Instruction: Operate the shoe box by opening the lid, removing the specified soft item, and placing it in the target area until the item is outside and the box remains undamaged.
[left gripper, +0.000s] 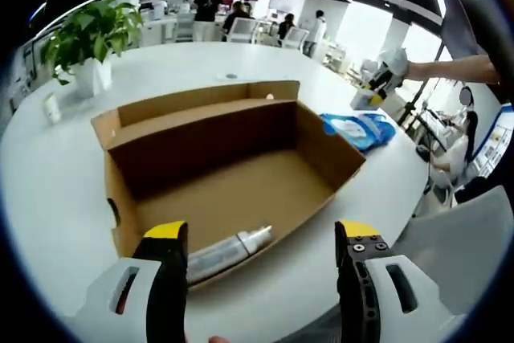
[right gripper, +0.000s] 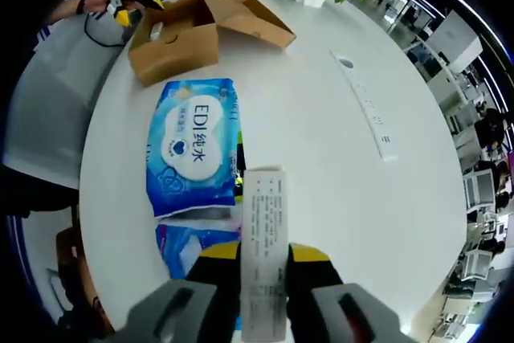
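Note:
The brown cardboard shoe box (left gripper: 233, 166) stands open on the white table, its lid folded back. A silver-white tube (left gripper: 229, 251) lies inside along the near wall. My left gripper (left gripper: 262, 234) is open just in front of that wall, with nothing between its jaws. A blue soft wipes pack (left gripper: 357, 128) lies on the table right of the box. In the right gripper view the same pack (right gripper: 193, 146) lies flat, with a second blue pack (right gripper: 193, 242) nearer me. My right gripper (right gripper: 263, 253) is shut on a long white printed carton (right gripper: 263, 222) above the table. The shoe box (right gripper: 185, 34) stands farther off.
A potted plant (left gripper: 88, 38) and a small white cup (left gripper: 52, 108) stand at the far left of the round table (left gripper: 48, 190). A white power strip (right gripper: 365, 106) lies on the table. The right gripper (left gripper: 377, 86) hangs on a person's arm. People stand by desks behind.

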Action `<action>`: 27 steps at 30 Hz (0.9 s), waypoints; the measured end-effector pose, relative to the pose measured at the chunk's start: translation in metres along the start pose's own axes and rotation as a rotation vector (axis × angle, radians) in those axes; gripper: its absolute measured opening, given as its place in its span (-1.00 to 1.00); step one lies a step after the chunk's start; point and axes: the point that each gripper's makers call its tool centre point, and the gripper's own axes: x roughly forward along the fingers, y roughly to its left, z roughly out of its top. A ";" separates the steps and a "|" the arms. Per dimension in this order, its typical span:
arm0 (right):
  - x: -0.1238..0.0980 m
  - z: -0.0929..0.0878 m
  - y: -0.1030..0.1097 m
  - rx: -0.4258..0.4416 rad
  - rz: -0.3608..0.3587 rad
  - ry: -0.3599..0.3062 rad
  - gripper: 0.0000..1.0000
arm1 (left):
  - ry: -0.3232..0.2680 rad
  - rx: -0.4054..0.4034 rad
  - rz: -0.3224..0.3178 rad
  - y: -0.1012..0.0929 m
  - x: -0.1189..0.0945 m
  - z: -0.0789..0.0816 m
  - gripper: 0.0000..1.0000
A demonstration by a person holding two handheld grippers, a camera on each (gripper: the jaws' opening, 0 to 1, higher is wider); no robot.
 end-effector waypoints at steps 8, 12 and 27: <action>0.012 -0.003 -0.001 -0.011 0.015 0.010 -0.66 | 0.004 -0.001 0.006 0.000 -0.001 -0.002 0.54; 0.017 -0.005 -0.004 -0.013 0.019 0.011 -0.66 | -0.004 -0.005 0.008 0.000 -0.002 0.000 0.54; 0.031 -0.012 0.001 -0.018 0.041 0.016 -0.66 | 0.009 -0.018 0.022 0.006 0.000 -0.005 0.53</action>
